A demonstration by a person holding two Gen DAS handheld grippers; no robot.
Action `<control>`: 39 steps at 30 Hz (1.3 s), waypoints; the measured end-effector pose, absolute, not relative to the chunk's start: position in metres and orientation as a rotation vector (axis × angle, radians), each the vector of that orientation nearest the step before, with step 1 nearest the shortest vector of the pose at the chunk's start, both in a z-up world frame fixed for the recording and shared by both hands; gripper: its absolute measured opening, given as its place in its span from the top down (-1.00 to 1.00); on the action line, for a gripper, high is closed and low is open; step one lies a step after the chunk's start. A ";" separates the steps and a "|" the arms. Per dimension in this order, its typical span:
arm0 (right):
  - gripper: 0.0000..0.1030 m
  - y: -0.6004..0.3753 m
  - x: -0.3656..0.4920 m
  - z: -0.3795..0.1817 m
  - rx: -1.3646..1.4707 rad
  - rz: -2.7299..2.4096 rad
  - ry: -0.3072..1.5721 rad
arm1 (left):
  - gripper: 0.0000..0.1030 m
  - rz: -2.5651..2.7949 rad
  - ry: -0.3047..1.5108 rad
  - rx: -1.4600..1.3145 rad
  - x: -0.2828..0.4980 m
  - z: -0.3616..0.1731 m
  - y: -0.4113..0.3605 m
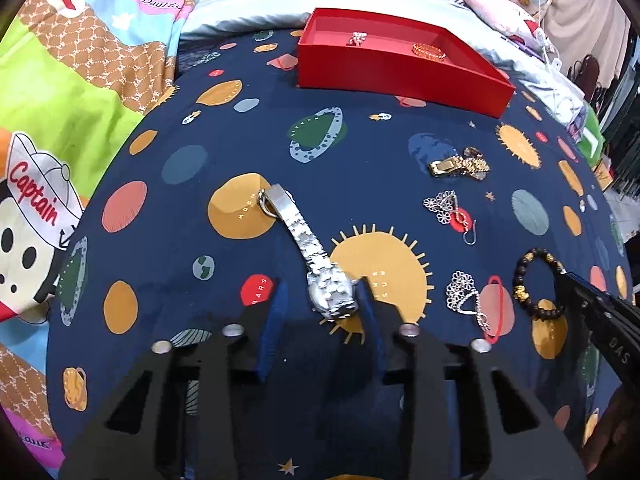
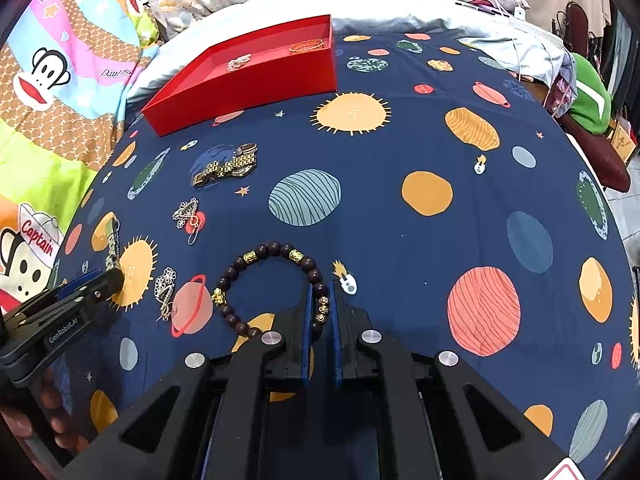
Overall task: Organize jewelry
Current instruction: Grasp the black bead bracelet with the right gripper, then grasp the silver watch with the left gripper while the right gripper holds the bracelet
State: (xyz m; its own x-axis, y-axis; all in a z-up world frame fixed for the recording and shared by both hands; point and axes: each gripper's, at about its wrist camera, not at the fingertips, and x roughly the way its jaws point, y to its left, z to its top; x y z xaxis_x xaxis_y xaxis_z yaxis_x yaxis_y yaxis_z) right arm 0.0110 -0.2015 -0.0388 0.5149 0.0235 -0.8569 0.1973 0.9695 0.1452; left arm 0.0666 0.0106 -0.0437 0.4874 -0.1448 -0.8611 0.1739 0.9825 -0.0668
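A silver watch (image 1: 316,264) lies on the blue planet-print sheet, its case between my left gripper's (image 1: 322,296) open fingers. My right gripper (image 2: 321,300) is shut on a dark bead bracelet (image 2: 276,280) that lies on the sheet; the bracelet also shows in the left wrist view (image 1: 536,284). A gold watch (image 1: 460,166) (image 2: 228,166), two silver earrings (image 1: 450,208) (image 1: 466,296) lie loose between them. A red box (image 1: 400,76) (image 2: 248,88) at the back holds a gold bangle (image 1: 429,50) and a small silver piece (image 1: 356,39).
The sheet covers a bed. A cartoon monkey quilt (image 1: 80,80) lies along the left. A pale grey blanket (image 2: 440,4) and pillows lie behind the box. Green cloth and a dark red chair (image 2: 592,128) stand at the right edge.
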 end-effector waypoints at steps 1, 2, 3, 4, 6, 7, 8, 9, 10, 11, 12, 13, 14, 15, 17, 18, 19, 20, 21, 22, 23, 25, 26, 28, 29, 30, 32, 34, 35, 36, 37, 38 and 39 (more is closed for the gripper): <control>0.86 -0.200 0.010 -0.039 0.235 -0.104 1.027 | 0.53 -0.204 1.046 0.016 0.066 -0.043 0.012; 0.86 -0.199 0.010 -0.039 0.233 -0.103 1.028 | 0.55 -0.214 1.047 0.006 0.066 -0.043 0.014; 0.86 -0.199 0.010 -0.039 0.232 -0.101 1.028 | 0.55 -0.221 1.049 -0.004 0.066 -0.043 0.014; 0.86 -0.198 0.010 -0.039 0.233 -0.100 1.028 | 0.55 -0.227 1.051 -0.011 0.065 -0.043 0.015; 0.86 -0.198 0.010 -0.038 0.237 -0.098 1.028 | 0.55 -0.239 1.056 -0.025 0.065 -0.042 0.016; 0.87 -0.198 0.010 -0.038 0.241 -0.096 1.028 | 0.55 -0.250 1.060 -0.037 0.064 -0.042 0.017; 0.87 -0.199 0.011 -0.037 0.244 -0.094 1.028 | 0.55 -0.256 1.063 -0.046 0.064 -0.042 0.018; 0.87 -0.199 0.010 -0.036 0.249 -0.090 1.027 | 0.55 -0.260 1.066 -0.054 0.063 -0.041 0.019; 0.87 -0.199 0.010 -0.036 0.251 -0.089 1.026 | 0.55 -0.267 1.069 -0.064 0.062 -0.040 0.019; 0.87 -0.199 0.009 -0.034 0.254 -0.088 1.023 | 0.55 -0.271 1.068 -0.068 0.060 -0.039 0.020; 0.87 -0.199 0.008 -0.032 0.257 -0.087 1.017 | 0.55 -0.274 1.064 -0.071 0.059 -0.037 0.020; 0.87 -0.200 0.008 -0.030 0.259 -0.085 1.011 | 0.55 -0.278 1.059 -0.073 0.058 -0.034 0.020; 0.87 -0.200 0.007 -0.027 0.260 -0.083 1.002 | 0.55 -0.282 1.050 -0.075 0.056 -0.030 0.021; 0.87 -0.200 0.006 -0.025 0.261 -0.082 0.996 | 0.55 -0.286 1.043 -0.076 0.055 -0.027 0.021; 0.87 -0.200 0.006 -0.019 0.263 -0.078 0.983 | 0.55 -0.299 1.028 -0.080 0.052 -0.019 0.021; 0.87 -0.200 0.005 -0.016 0.263 -0.075 0.974 | 0.56 -0.302 1.021 -0.079 0.051 -0.016 0.021; 0.87 -0.200 0.005 -0.013 0.265 -0.072 0.968 | 0.56 -0.312 1.011 -0.077 0.050 -0.011 0.021; 0.87 -0.200 0.004 -0.011 0.267 -0.069 0.962 | 0.56 -0.316 1.005 -0.079 0.050 -0.007 0.020; 0.87 -0.199 0.004 -0.007 0.270 -0.064 0.953 | 0.56 -0.322 0.998 -0.083 0.049 -0.004 0.020; 0.87 -0.199 0.004 -0.003 0.271 -0.059 0.943 | 0.56 -0.330 0.989 -0.084 0.048 0.001 0.020; 0.87 -0.198 0.004 0.000 0.271 -0.055 0.934 | 0.56 -0.336 0.978 -0.081 0.048 0.005 0.019; 0.87 -0.198 0.003 0.007 0.270 -0.049 0.919 | 0.56 -0.342 0.962 -0.078 0.047 0.011 0.017; 0.87 -0.198 0.004 0.010 0.269 -0.046 0.911 | 0.56 -0.345 0.955 -0.076 0.046 0.013 0.016; 0.87 -0.198 0.003 0.014 0.271 -0.042 0.900 | 0.56 -0.350 0.944 -0.079 0.047 0.018 0.015; 0.87 -0.198 0.003 0.017 0.273 -0.040 0.894 | 0.56 -0.353 0.937 -0.080 0.047 0.021 0.015; 0.87 -0.199 0.004 0.019 0.274 -0.038 0.887 | 0.56 -0.356 0.934 -0.082 0.048 0.022 0.015; 0.87 -0.200 0.005 0.023 0.275 -0.038 0.876 | 0.56 -0.361 0.926 -0.084 0.050 0.026 0.014; 0.87 -0.201 0.005 0.026 0.279 -0.036 0.869 | 0.56 -0.361 0.916 -0.083 0.051 0.030 0.014; 0.87 -0.202 0.005 0.027 0.282 -0.034 0.866 | 0.56 -0.362 0.913 -0.084 0.052 0.031 0.013; 0.87 -0.202 0.006 0.029 0.286 -0.030 0.863 | 0.57 -0.365 0.910 -0.085 0.054 0.033 0.013; 0.87 -0.203 0.007 0.030 0.289 -0.027 0.860 | 1.00 -0.367 0.906 -0.086 0.054 0.034 0.013; 0.87 -0.203 0.008 0.032 0.288 -0.024 0.856 | 1.00 -0.371 0.902 -0.085 0.055 0.037 0.012; 0.87 -0.202 0.008 0.033 0.285 -0.023 0.852 | 1.00 -0.370 0.898 -0.088 0.056 0.039 0.012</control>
State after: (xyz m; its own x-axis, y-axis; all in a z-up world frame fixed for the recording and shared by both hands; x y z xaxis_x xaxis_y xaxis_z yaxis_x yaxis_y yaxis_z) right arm 0.0085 -0.2024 0.0335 0.6603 0.0937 -0.7451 0.1337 0.9617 0.2394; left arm 0.0562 0.0121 0.0389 0.5647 -0.3506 -0.7471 0.2781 0.9332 -0.2278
